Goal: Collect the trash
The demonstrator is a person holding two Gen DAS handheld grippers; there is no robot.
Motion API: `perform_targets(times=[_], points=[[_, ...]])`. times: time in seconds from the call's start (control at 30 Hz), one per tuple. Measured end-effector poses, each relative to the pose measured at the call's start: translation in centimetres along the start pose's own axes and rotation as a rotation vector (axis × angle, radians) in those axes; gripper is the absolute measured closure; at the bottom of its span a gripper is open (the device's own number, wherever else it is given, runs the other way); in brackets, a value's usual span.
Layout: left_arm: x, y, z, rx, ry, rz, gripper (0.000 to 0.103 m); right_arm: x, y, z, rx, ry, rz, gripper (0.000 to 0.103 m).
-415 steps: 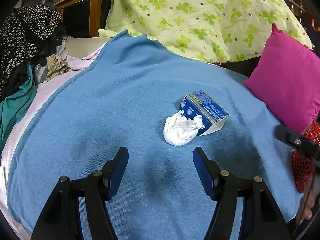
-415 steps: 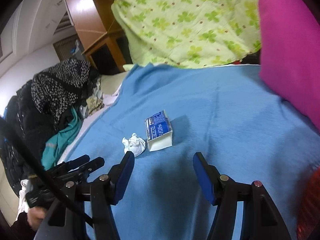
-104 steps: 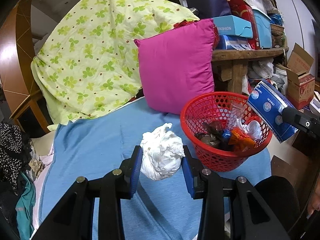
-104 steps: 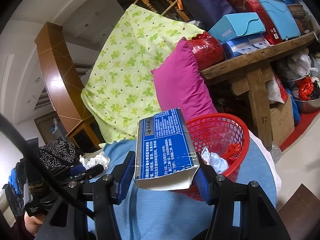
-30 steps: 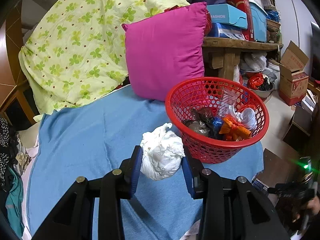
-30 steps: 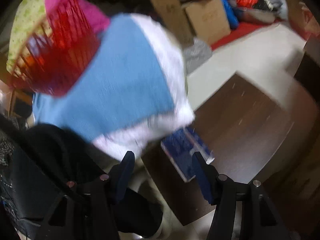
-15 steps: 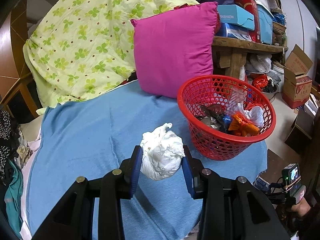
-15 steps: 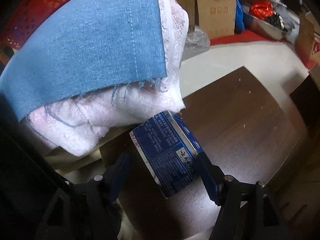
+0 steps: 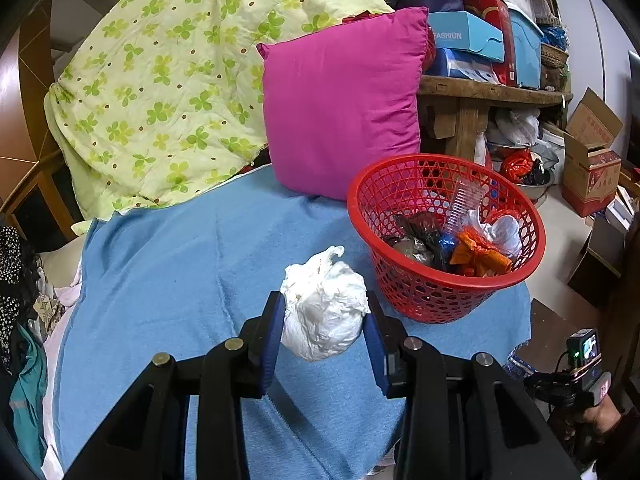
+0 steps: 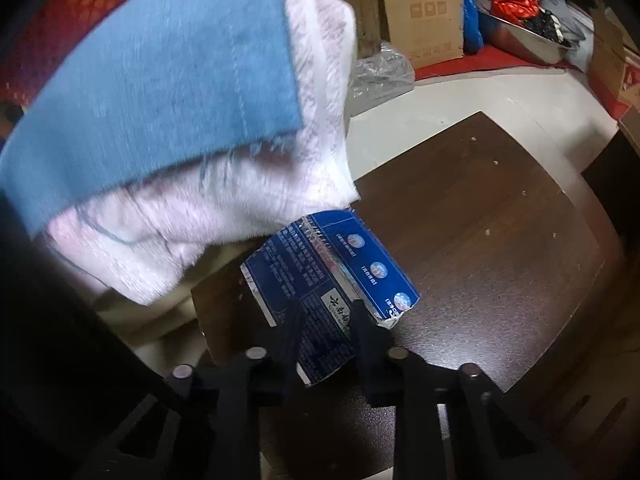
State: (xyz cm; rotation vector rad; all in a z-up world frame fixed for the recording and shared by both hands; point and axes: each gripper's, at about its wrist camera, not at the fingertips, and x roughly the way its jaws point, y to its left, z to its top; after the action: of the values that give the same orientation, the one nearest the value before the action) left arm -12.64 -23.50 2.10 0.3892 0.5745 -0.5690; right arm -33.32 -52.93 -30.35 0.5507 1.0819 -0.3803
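Observation:
A crumpled white paper wad [image 9: 320, 320] sits between the blue pads of my left gripper [image 9: 324, 300], which is shut on it above the blue blanket [image 9: 180, 280]. The red mesh basket [image 9: 440, 280], holding several pieces of trash, stands just right of that gripper at the bed's corner. In the right wrist view a blue printed box [image 10: 320, 272] lies on a dark wooden surface [image 10: 480, 240] below the bed's edge. My right gripper [image 10: 326, 316] points steeply down, its black fingers shut on the box's near end.
A pink pillow [image 9: 340, 108] and a green clover quilt [image 9: 160, 80] rise behind the basket. The blanket and a pale sheet [image 10: 240, 200] overhang the box. Cardboard boxes [image 10: 420, 12] and clutter stand on the floor beyond. A hand [image 9: 600, 412] holds the right gripper low at right.
My right gripper has sunk onto the blue box and its jaws have closed from wide apart to pinching it. The left gripper holds the wad as before.

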Motion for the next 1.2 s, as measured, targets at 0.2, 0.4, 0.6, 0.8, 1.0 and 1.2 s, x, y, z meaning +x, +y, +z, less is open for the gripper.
perform_targets(times=[0.2,0.4,0.6,0.8,1.0,1.2], points=[[0.3,0.1,-0.1,-0.008,0.010,0.000,0.063,-2.2,-0.7,-0.2,0.039,-0.023,0.029,0.089],[0.2,-0.1,-0.1,-0.007,0.006,-0.002,0.063,-3.9,-0.7,0.0,0.052,-0.049,0.041,0.093],[0.2,0.0,-0.2,-0.006,0.008,-0.002,0.063,-3.2,-1.3,0.0,0.058,-0.051,0.062,0.091],[0.7,-0.3,-0.4,-0.001,0.018,-0.004,0.063,-1.1,-1.4,0.6,0.066,0.030,0.098,0.083],[0.9,-0.7,-0.6,0.006,0.027,-0.006,0.062,-0.1,-0.7,0.4,0.036,0.039,0.119,0.078],[1.1,-0.7,-0.9,0.006,0.033,-0.004,0.062,-0.5,-0.3,0.7,0.020,-0.010,0.146,0.023]])
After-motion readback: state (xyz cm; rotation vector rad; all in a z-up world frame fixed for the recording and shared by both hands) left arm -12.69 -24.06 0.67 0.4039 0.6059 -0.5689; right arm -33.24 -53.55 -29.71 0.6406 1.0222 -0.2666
